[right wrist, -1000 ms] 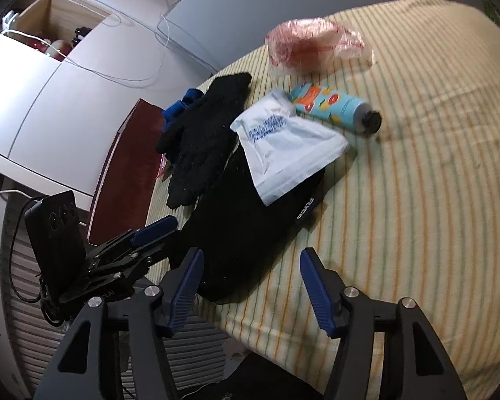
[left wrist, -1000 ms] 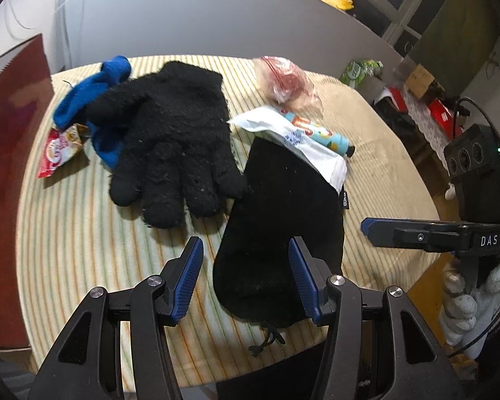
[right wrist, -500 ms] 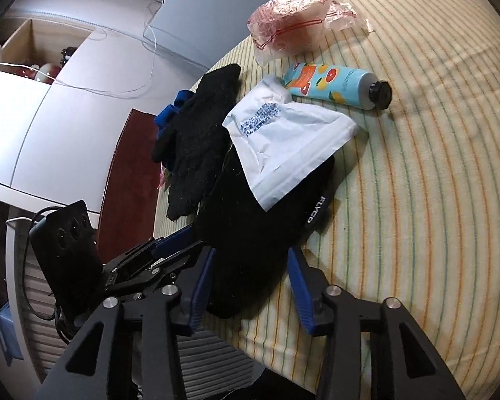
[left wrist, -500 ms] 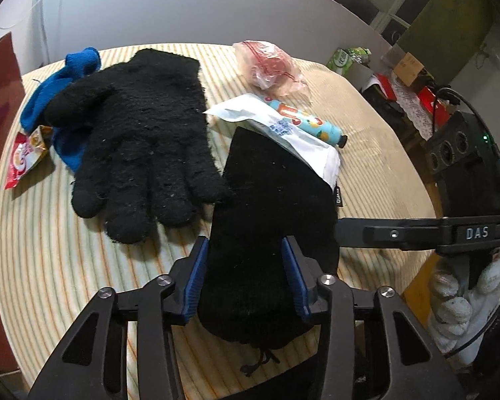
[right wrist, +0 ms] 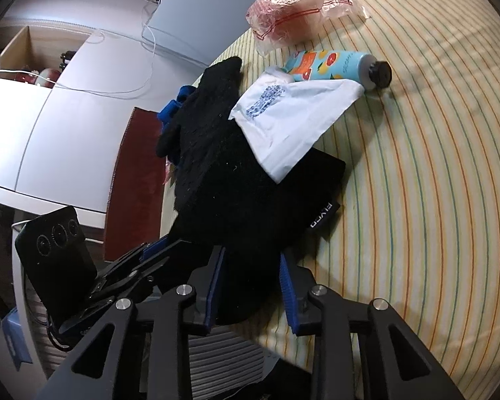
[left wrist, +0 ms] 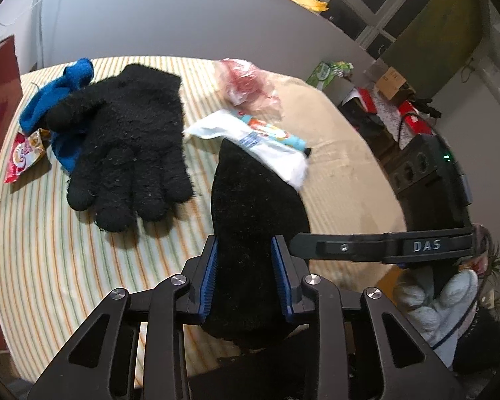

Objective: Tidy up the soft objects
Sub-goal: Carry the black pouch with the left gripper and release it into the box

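Left wrist view showed me both hand-held grippers, left hand-held gripper (left wrist: 244,271) and right hand-held gripper (right wrist: 251,286), just closing onto the black pouch (left wrist: 253,206) beside the black glove (left wrist: 126,140), probably to lift it.

blue glove (left wrist: 55,100): mostly hidden under the black glove (left wrist: 126,140); only its cuff and one edge show.
snack packet (left wrist: 23,158): partly tucked beneath the blue glove; its print is too small to read.
cream tube (left wrist: 273,135): in the left wrist view, covered by the white packet (left wrist: 266,151) except a strip and the cap.
black pouch (left wrist: 250,220): its near end is hidden behind the left tool (left wrist: 246,278); its far corner lies under the white packet.
right tool (right wrist: 251,285): hides the pouch's near edge in its own view.
desk (right wrist: 433,200): cut off by the picture's edge at right.
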The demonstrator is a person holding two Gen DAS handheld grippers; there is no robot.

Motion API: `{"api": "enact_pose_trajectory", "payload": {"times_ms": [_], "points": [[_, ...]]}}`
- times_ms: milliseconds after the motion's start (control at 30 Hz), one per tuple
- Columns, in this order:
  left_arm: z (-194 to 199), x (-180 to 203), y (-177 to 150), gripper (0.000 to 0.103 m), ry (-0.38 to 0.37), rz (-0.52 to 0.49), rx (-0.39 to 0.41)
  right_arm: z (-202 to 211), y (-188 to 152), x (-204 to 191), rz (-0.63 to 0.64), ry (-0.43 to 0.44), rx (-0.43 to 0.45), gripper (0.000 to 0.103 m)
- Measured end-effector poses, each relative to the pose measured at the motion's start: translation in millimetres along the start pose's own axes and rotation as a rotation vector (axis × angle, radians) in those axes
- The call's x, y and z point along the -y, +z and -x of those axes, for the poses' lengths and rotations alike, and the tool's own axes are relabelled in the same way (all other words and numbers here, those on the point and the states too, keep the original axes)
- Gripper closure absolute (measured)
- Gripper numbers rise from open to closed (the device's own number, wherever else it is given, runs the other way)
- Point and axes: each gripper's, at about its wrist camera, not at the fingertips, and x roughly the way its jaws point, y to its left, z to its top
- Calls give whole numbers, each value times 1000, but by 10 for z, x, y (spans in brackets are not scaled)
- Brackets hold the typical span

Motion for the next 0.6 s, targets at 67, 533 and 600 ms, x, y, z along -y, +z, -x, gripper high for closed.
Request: {"api": "enact_pose_trajectory", "payload": {"times_ms": [67,533,600], "points": [[62,52,-20,74,-1,-7,16,25,-53,-36,7,10,1,75],[525,104,-229,74,19,16,111,94,-263,-481,105,60,8,76],[612,84,-210,74,31,16,133,81,-202,-604,124,64,12,76]]}}
